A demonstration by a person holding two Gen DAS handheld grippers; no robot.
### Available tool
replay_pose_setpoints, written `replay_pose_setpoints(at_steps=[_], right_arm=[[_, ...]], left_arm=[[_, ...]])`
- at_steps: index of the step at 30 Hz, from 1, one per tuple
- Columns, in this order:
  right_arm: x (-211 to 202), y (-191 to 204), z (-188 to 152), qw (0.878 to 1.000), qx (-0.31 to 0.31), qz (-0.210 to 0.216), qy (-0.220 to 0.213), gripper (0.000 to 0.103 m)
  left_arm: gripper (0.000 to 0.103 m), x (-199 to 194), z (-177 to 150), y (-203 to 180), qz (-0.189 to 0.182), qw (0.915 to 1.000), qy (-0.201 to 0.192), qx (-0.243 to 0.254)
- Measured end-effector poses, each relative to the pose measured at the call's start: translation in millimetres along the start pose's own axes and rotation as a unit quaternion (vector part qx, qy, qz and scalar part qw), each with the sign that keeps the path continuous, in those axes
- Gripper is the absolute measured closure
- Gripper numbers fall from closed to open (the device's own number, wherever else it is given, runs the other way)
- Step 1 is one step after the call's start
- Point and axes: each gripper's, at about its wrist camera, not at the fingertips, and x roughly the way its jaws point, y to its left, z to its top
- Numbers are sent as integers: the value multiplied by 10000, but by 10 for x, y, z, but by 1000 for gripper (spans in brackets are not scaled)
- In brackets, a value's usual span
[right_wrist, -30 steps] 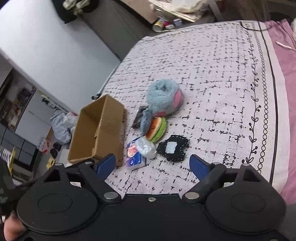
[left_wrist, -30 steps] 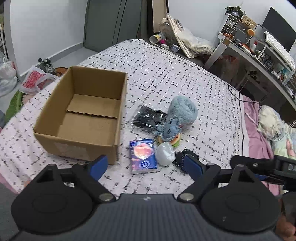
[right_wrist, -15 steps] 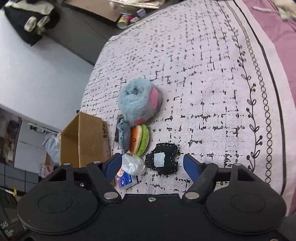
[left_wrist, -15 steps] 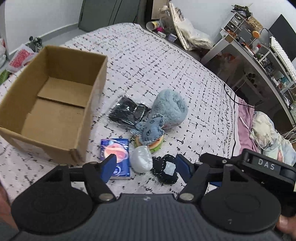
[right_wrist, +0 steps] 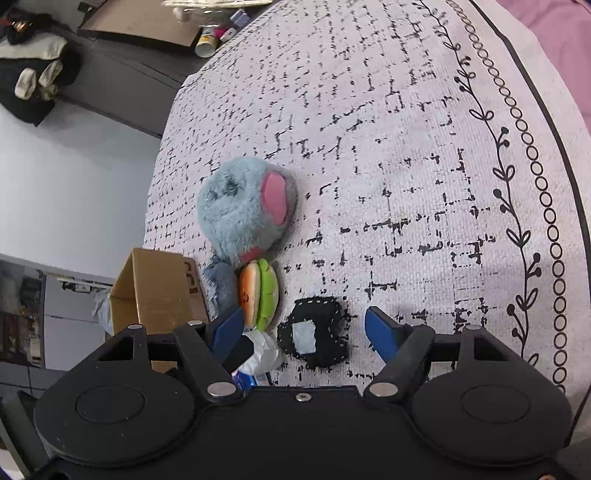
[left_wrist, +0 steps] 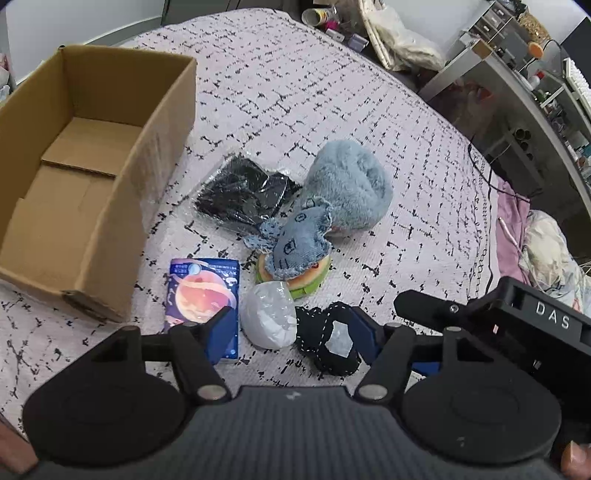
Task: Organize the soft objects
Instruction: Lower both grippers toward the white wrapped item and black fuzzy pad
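Note:
Soft things lie in a cluster on the bed: a fluffy blue plush (left_wrist: 349,188) (right_wrist: 242,210), a denim toy (left_wrist: 299,243) on a burger plush (left_wrist: 308,278) (right_wrist: 258,293), a black stitched pad (left_wrist: 330,338) (right_wrist: 314,338), a white crumpled bag (left_wrist: 267,317), a blue tissue pack (left_wrist: 205,295) and a black item in clear wrap (left_wrist: 240,194). An open cardboard box (left_wrist: 88,155) (right_wrist: 155,291) stands left of them. My left gripper (left_wrist: 291,332) is open over the white bag and pad. My right gripper (right_wrist: 304,326) is open, its fingers either side of the black pad.
The bed has a white cover with black marks (right_wrist: 406,166) and a pink edge (left_wrist: 511,229) at the right. A cluttered desk (left_wrist: 535,74) stands beyond the bed. Bags and cups (left_wrist: 369,33) sit on the floor at the far end.
Both grippers have moved closer to and lower over the cluster. The right gripper now straddles the black pad. Nothing has been picked up.

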Motion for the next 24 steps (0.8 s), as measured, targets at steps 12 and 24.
replay_pose_setpoints(at_steps=[12,24], right_arm=[[235,81,-18,9995,-193,-101,227,31],[375,198,-76,9975,-481,-339,391,46]], left_arm=[[75,115,27,53,125,9996,121,-213],[76,-123,2,110,144,9995,-74,-277]])
